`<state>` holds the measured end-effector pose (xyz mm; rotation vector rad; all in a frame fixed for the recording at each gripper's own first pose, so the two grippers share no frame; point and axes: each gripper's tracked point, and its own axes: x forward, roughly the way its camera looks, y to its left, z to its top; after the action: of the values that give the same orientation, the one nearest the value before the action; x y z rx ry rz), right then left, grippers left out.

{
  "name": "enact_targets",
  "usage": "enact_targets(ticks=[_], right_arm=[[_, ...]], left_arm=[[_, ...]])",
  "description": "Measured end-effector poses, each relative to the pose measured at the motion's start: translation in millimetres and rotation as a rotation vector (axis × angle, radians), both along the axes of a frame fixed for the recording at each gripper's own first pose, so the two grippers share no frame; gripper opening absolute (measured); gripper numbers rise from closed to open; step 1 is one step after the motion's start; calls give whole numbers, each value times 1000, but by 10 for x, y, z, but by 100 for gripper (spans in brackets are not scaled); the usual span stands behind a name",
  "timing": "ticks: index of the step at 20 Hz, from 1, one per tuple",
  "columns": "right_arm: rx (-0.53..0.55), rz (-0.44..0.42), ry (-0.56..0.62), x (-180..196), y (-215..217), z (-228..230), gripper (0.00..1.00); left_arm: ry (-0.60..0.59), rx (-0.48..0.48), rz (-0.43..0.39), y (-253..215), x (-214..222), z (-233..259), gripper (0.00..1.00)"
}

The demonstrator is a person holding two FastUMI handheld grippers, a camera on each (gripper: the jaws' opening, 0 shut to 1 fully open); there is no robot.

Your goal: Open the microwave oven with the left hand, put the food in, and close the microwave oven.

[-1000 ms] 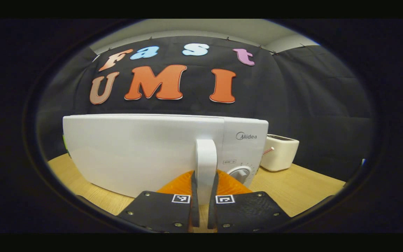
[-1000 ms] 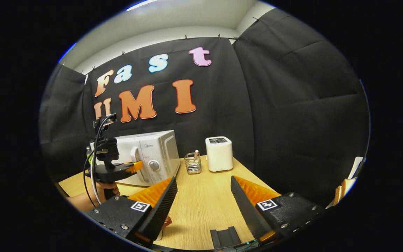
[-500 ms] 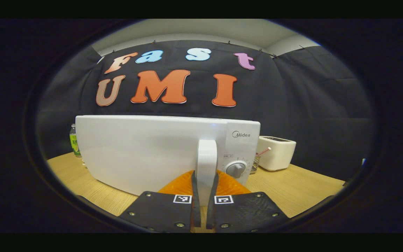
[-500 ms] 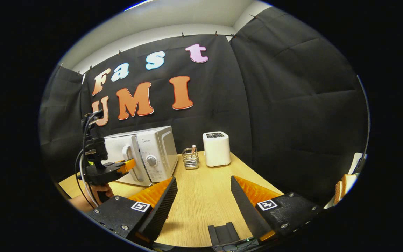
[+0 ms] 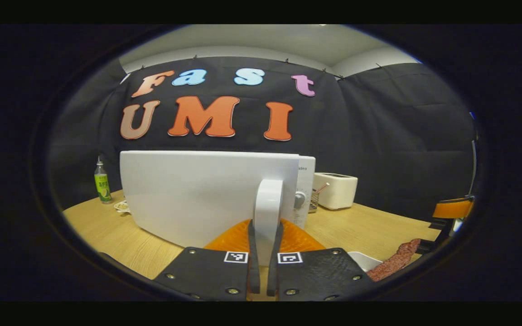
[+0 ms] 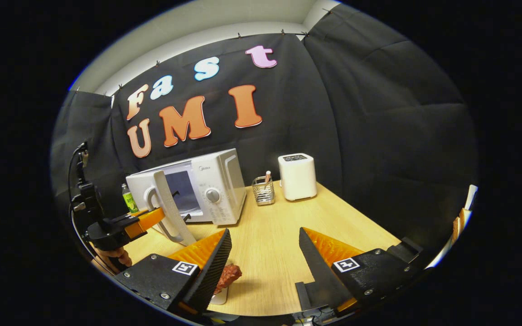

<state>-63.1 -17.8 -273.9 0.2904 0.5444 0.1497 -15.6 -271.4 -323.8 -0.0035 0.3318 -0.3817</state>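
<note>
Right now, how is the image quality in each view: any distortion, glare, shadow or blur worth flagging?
Left gripper view: strong fisheye bowing of the microwave door; the handle in the left gripper looks sharp; no harsh glare. Right gripper view: even light, soft shadows on the table under the right gripper; the food is partly hidden by a finger.

Each gripper carries two flat black plates studded with small round screws, and each plate bears a square black-and-white coded marker near its inner edge. On the right gripper (image 6: 264, 267) the fingers are long ribbed wedges, seen in the right gripper view. Farther off there, the left gripper (image 6: 154, 216) has a dark body with black cables looping up to a small device on a post, and a bare hand (image 6: 115, 256) below.
</note>
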Motion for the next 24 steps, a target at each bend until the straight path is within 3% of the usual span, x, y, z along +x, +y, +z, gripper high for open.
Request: enact_targets(ticks=[2, 12, 16, 24], right_arm=[[15, 20, 28, -2, 149, -89, 93], [49, 65, 177, -84, 572, -469, 88], [66, 76, 207, -147, 695, -522, 88], [59, 68, 250, -272, 746, -629, 88]], left_arm=[[-8, 2, -3, 178, -183, 67, 6], [-33, 42, 43, 1199, -773, 311, 6], [-67, 37, 91, 1621, -879, 373, 10], [-103, 46, 160, 2261, -964, 428, 10]])
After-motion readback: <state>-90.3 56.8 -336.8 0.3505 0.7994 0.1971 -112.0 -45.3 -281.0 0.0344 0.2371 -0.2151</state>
